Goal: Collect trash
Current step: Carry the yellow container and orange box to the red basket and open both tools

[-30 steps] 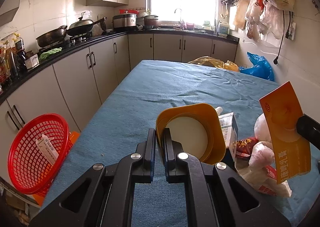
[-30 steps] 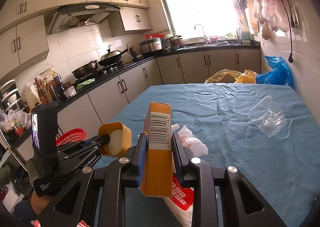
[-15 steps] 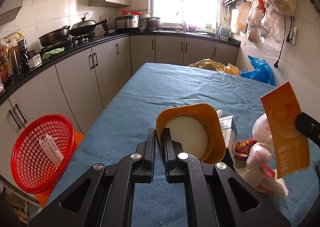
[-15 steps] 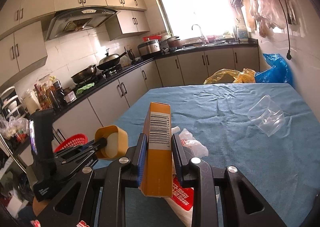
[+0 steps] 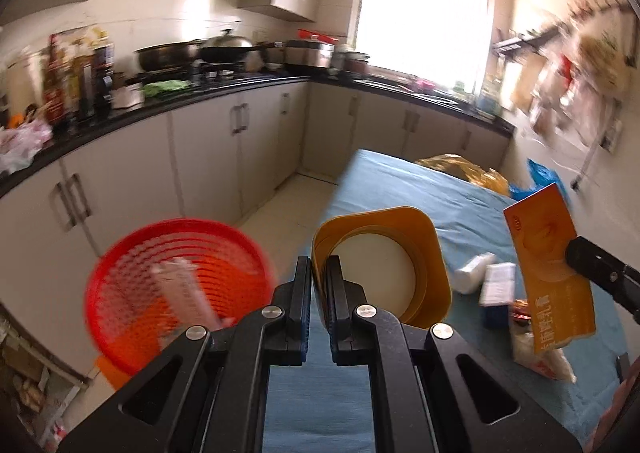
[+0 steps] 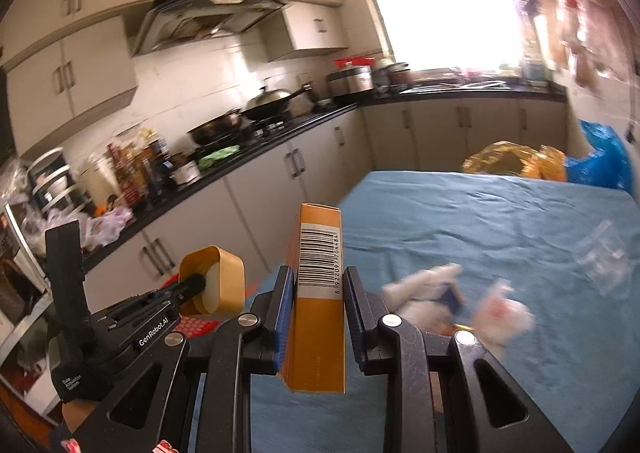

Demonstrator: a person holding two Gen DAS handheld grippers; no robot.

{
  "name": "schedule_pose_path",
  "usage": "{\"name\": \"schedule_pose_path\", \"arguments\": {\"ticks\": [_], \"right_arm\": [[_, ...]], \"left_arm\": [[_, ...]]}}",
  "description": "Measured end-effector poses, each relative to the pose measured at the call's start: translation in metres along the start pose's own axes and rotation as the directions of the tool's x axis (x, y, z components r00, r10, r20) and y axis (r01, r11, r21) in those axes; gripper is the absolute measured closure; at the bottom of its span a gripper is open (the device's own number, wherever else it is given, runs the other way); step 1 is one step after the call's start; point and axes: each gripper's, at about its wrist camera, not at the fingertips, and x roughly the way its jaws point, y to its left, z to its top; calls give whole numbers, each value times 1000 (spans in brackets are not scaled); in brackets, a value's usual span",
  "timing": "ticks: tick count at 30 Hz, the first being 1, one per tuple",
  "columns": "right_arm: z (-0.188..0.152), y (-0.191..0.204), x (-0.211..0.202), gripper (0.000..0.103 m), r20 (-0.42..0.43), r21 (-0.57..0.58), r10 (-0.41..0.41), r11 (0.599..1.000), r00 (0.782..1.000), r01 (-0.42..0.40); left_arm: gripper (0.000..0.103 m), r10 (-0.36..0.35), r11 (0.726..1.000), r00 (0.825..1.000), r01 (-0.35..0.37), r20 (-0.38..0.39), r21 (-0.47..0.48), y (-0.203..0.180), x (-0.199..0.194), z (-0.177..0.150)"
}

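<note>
My left gripper (image 5: 319, 273) is shut on the rim of a yellow paper cup (image 5: 384, 265) with a white bottom, held over the left edge of the blue table (image 5: 460, 209). The same cup (image 6: 212, 285) shows in the right wrist view, left of my right gripper (image 6: 320, 289), which is shut on an upright orange carton (image 6: 320, 293) with a barcode. That carton (image 5: 548, 273) hangs at the right in the left wrist view. A red mesh basket (image 5: 176, 289) sits below left, off the table, with a pale wrapper inside.
Crumpled wrappers and a small carton (image 5: 496, 289) lie on the blue cloth, with a clear plastic cup (image 6: 604, 253) further right. Yellow and blue bags (image 6: 520, 161) rest at the far end. Grey kitchen cabinets (image 5: 224, 157) line the left side.
Both grippers have swung left and up with their loads. The red basket now sits much closer to the middle of the left wrist view, and the table has slid right.
</note>
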Motion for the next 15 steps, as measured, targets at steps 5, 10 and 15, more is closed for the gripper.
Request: {"name": "schedule_pose_path", "arguments": {"ticks": [5, 10, 15], "right_arm": [[7, 47, 42, 76, -62, -49, 74, 996, 995, -77], [9, 86, 89, 76, -132, -64, 136, 987, 982, -145], [6, 114, 132, 76, -180, -75, 154, 983, 972, -169]], "left_arm": [[96, 85, 994, 996, -86, -16, -61, 55, 1, 0], [96, 158, 982, 986, -164, -61, -97, 102, 12, -8], [96, 200, 970, 976, -210, -88, -125, 130, 21, -12]]}}
